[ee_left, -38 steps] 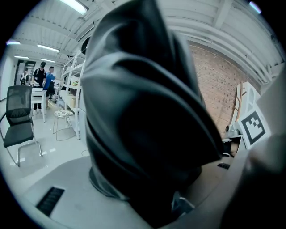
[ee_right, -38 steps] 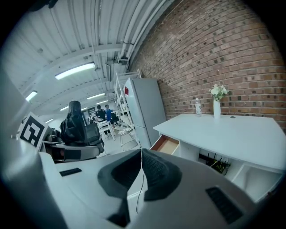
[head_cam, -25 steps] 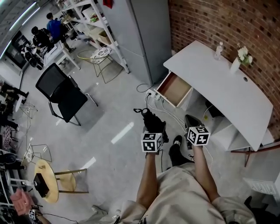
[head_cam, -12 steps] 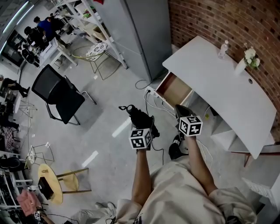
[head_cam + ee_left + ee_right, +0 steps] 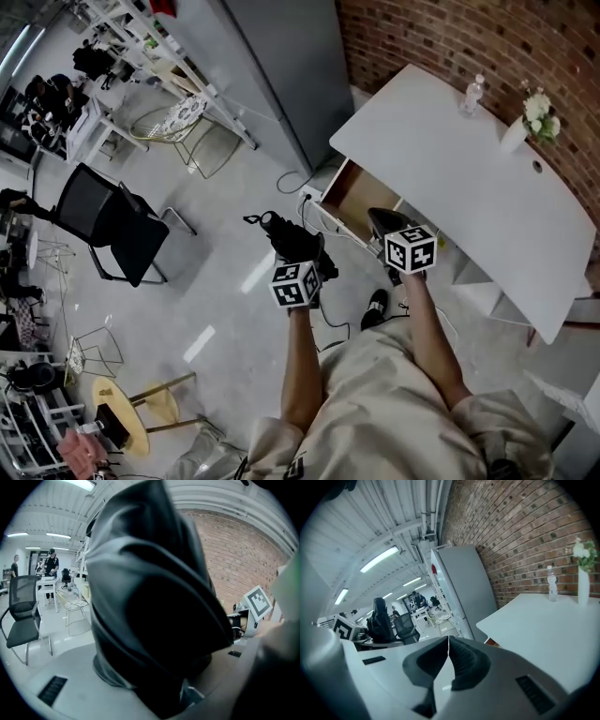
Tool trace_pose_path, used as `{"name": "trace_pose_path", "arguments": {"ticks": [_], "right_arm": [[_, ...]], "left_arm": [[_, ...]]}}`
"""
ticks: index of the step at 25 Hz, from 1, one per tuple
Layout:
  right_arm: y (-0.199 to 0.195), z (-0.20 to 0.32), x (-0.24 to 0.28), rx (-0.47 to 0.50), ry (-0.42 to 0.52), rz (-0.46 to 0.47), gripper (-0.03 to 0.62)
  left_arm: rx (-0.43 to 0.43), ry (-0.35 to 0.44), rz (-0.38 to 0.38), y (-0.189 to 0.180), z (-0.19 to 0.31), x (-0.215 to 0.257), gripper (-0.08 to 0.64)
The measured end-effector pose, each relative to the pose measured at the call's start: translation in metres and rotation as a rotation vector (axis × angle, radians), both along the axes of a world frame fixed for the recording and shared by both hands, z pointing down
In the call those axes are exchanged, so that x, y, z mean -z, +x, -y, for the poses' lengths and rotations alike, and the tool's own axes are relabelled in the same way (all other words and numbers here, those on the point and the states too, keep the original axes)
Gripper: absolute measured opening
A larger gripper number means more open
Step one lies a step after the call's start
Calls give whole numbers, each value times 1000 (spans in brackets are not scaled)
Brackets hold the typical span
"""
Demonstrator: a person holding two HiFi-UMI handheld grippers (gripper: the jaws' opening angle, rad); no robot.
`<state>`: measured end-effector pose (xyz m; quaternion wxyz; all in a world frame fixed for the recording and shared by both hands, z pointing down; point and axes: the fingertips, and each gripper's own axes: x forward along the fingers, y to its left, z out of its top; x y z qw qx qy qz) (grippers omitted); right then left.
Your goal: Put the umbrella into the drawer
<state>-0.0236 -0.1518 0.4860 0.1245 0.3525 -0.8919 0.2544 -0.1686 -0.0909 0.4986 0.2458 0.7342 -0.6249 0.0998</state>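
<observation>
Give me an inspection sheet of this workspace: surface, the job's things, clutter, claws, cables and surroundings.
Surface: white desk, mostly bare.
Job's things: black folded umbrella carried in the left claw, above the floor; drawer under the desk pulled open, and the part that shows looks empty.
Clutter: bottle and vase of flowers on the desk near the wall.
Claws: left claw closed on the umbrella; right claw shut, nothing in it.
Cables: white cables on the floor beside the drawer.
Surroundings: brick wall, grey cabinet, black chair, shelves.
</observation>
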Motion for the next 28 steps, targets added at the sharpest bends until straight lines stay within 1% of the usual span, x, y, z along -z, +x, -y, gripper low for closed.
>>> {"name": "trace_pose_path", "arguments": {"ticks": [2,5,9,13,17,19,22,25,28], "right_arm": [[1,6,-8,32,-14,-18,69],[6,14,-17,38,-24,-37,69],[10,17,-22,46,-36,-43,69],[15,25,-20,27,-8,-45,69],[26,33,-15,-39,19,-15,69],[30,36,-18,-78,17,6,69],[32,40,-36,-121,-29,12,69],[29,48,-62,-124,-63,-37,69],[27,65,-84,-146,-69,-67,69]], "left_arm": [[-13,10,-10,10,15,-1,233],[-37,8,-4,21,28,-4,233],[-48,-10,11,24,33,-11,232],[-38,-27,1,21,41,-18,232],[-38,-59,-10,23,46,-33,233],[-43,-84,-22,24,51,-46,233],[-44,-126,-60,27,64,-72,233],[-64,-167,-107,36,77,-100,233],[-109,-218,-129,48,96,-133,232]]}}
